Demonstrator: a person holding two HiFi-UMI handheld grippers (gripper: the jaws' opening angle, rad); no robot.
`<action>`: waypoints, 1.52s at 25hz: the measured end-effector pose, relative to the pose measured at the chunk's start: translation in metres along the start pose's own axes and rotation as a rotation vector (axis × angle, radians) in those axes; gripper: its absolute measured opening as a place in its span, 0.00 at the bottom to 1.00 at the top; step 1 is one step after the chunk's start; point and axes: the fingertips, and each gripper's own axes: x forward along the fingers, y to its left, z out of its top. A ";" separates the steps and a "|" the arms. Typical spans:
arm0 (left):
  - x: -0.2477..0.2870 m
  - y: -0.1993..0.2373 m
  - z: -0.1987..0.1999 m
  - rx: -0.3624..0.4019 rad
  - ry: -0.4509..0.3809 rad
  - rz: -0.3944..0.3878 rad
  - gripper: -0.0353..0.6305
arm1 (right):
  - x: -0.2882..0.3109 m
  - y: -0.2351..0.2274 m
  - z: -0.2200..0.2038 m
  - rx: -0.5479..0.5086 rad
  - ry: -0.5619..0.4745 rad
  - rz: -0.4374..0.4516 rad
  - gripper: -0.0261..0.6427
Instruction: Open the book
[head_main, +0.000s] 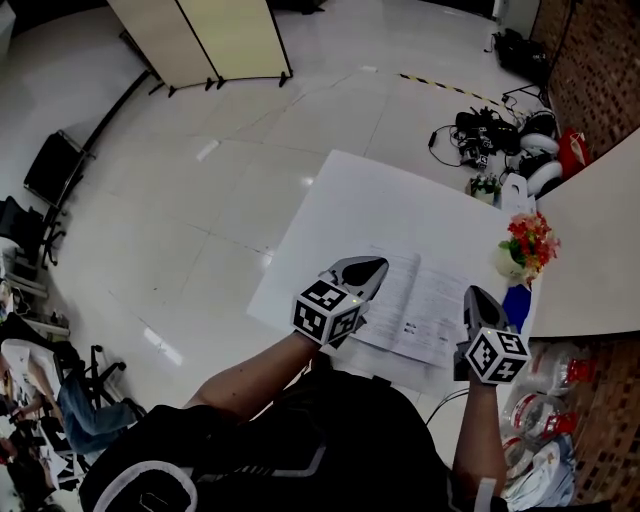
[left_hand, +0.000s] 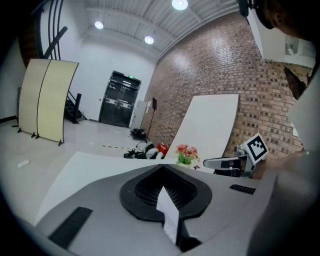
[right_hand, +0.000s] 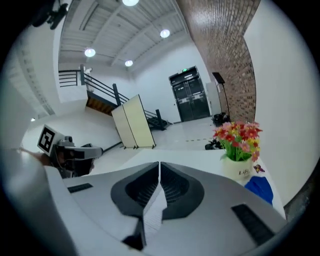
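An open book (head_main: 415, 305) with printed white pages spreads between my two grippers at the near edge of the white table (head_main: 370, 200). My left gripper (head_main: 372, 268) is shut on the book's left side, and a page edge (left_hand: 169, 216) sticks up between its closed jaws in the left gripper view. My right gripper (head_main: 478, 294) is shut on the book's right side, and a strip of page (right_hand: 152, 209) shows between its jaws in the right gripper view. Each gripper sees the other across the book: the right gripper (left_hand: 235, 162), the left gripper (right_hand: 75, 152).
A white vase of red and yellow flowers (head_main: 525, 245) stands at the table's right edge, with a blue thing (head_main: 517, 303) beside it. A second white tabletop (head_main: 600, 240) lies to the right. Cables and gear (head_main: 500, 135) sit on the floor beyond, and a folding screen (head_main: 220, 40) stands far back.
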 end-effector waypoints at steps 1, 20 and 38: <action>-0.005 0.003 0.005 0.004 -0.015 0.006 0.05 | -0.003 0.004 0.008 -0.007 -0.033 0.000 0.04; -0.099 -0.036 0.040 -0.003 -0.176 0.090 0.05 | -0.076 0.035 0.036 -0.103 -0.182 0.052 0.04; -0.290 -0.059 -0.027 0.100 -0.204 -0.087 0.05 | -0.213 0.231 0.006 -0.172 -0.279 -0.113 0.04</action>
